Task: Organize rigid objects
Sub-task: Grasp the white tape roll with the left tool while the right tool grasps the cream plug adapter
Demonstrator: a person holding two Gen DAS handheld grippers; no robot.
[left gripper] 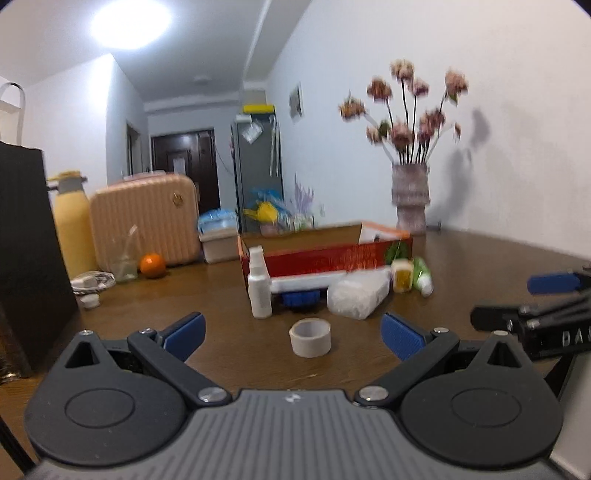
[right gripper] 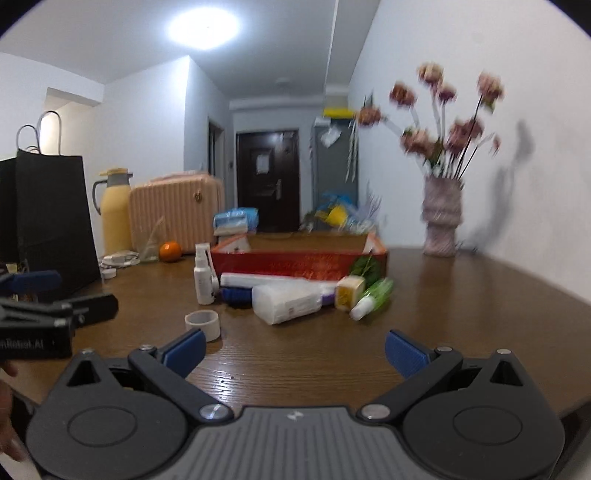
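Left wrist view: my left gripper [left gripper: 292, 334] is spread wide and empty. A tape roll [left gripper: 310, 337] stands on the table [left gripper: 480, 266] just ahead; likely light and stiff, best pinched across its wall.

Right wrist view: my right gripper [right gripper: 294, 345] is wide and empty too. A spray bottle [right gripper: 203, 275], probably light and smooth, stands before the red box [right gripper: 295, 262].

A blown-out ceiling lamp [right gripper: 202, 27] lights both fisheye views evenly (dark vignetted corners); flowers [left gripper: 408, 110] smear, their shadow falling rightward.
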